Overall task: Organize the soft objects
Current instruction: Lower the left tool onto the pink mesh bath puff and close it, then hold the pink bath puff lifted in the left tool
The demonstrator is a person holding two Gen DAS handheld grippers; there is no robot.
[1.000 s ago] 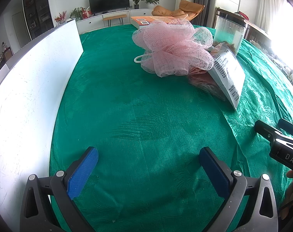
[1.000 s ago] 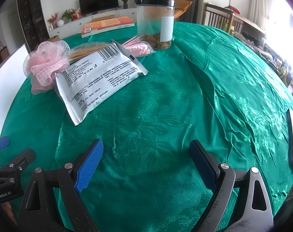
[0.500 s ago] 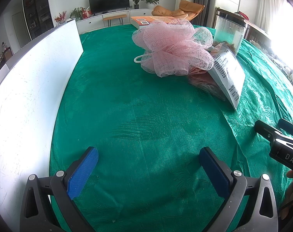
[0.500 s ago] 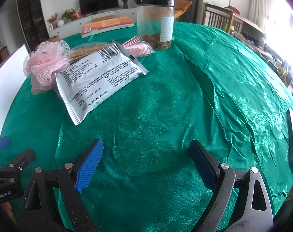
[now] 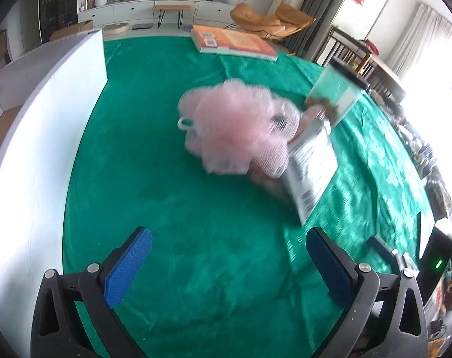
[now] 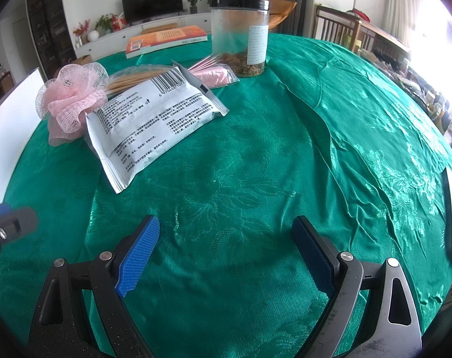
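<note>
Pink mesh bath pouf (image 5: 237,128) lies untouched toward the table's (image 6: 255,164) far-left edge, seemingly against a white printed packet (image 6: 154,116); left claw (image 5: 230,264) and right claw (image 6: 226,252) spread, empty—organizing not yet begun.

A pale pink mesh puff (image 6: 72,98), a white packet (image 6: 154,119) with black print and barcode, and an orange book (image 6: 166,40) lie on the tabletop's (image 6: 255,164) glossy green leaf-patterned cloth.

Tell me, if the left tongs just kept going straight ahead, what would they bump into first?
Most likely the pink mesh puff: it lies ahead of the open left tongs, with only green tablecloth between. The picture is blurred, so depth is uncertain.
</note>
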